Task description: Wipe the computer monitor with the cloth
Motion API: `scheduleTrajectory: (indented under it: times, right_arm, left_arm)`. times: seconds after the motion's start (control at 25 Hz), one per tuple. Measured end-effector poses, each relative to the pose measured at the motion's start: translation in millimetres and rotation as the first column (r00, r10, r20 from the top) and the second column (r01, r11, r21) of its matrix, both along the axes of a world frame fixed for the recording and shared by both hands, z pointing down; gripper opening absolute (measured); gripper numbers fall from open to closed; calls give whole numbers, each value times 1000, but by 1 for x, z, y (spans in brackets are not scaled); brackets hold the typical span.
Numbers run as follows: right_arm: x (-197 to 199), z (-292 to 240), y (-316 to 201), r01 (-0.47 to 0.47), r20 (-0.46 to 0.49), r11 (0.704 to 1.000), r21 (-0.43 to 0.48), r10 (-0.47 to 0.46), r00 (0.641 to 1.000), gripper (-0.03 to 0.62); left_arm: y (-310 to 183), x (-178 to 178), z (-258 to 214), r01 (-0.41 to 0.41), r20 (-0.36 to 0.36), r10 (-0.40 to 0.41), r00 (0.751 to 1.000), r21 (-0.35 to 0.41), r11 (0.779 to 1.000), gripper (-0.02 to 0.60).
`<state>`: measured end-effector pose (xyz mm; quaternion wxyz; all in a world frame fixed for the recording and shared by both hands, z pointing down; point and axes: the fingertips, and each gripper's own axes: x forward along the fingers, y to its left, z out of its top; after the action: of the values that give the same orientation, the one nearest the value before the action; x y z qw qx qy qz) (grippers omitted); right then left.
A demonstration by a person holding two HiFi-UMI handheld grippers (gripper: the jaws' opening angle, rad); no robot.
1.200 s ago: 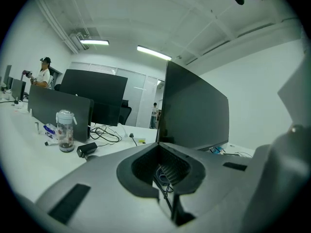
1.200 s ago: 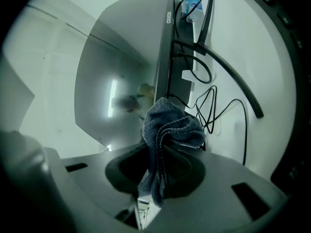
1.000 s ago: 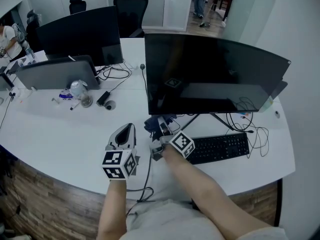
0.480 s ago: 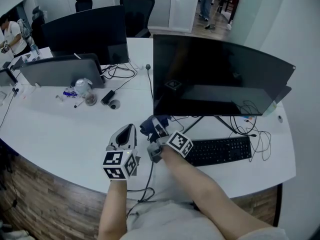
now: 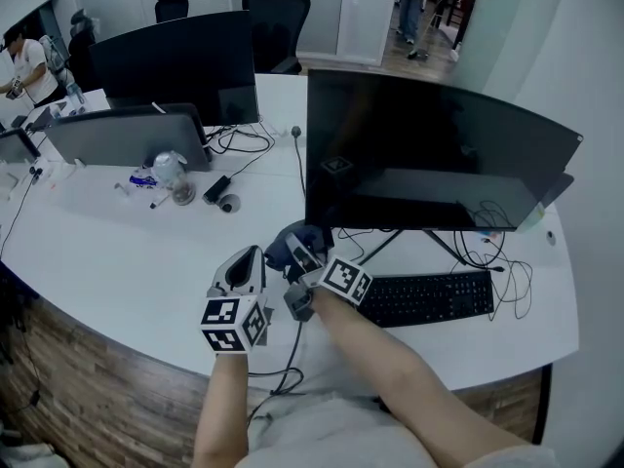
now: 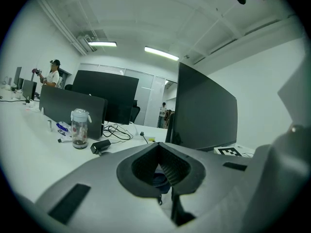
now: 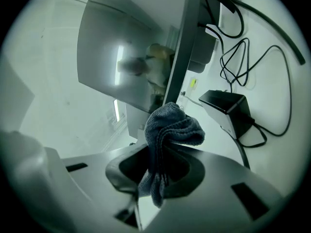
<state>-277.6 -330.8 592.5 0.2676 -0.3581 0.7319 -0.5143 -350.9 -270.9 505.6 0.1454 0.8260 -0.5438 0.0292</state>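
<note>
Cloth (image 7: 170,130), a dark blue-grey knit wad, is pinched in the right gripper (image 5: 297,256). The jaws clamp its middle, so a bunch bulges past the tips and a tail hangs down behind them. It is held just below the lower left corner of the monitor (image 5: 439,154); whether it touches the screen cannot be told. In the head view only a dark scrap of it shows past the gripper body. The left gripper (image 5: 244,261) sits lower and further left of that corner, over the white desk (image 5: 97,252), jaws brought together with nothing between them. A keyboard (image 5: 429,295) lies in front of the monitor. Cables partly hide the monitor's stand, and the right gripper view cuts the screen off — only a blurred reflection shows.
</note>
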Motion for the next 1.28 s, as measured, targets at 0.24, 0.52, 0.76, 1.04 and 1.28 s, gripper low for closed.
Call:
scheduleTrajectory:
  times: [0.24, 0.52, 0.76, 1.04, 1.28]
  right_arm:
    - [-14, -3, 3, 67, -21, 998, 16, -67, 998, 66]
    - [-22, -10, 4, 96, -29, 995, 35, -95, 995, 66]
    - [-28, -21, 1, 128, -47, 989, 70, -125, 991, 66]
    - [-13, -30, -11, 66, -36, 994, 82, -63, 997, 66]
    - [-3, -38, -17, 43, -86, 994, 98, -34, 996, 66]
  left_arm:
    - [1, -3, 1, 15, -2, -15, 1000, -3, 1000, 8]
    - [3, -6, 0, 29, 1, -29, 1000, 1, 1000, 8]
    - [3, -8, 1, 43, -1, -43, 999, -1, 999, 8]
    - [2, -11, 0, 50, -4, -50, 999, 3, 999, 8]
    - [2, -11, 2, 49, -4, -49, 999, 1, 999, 8]
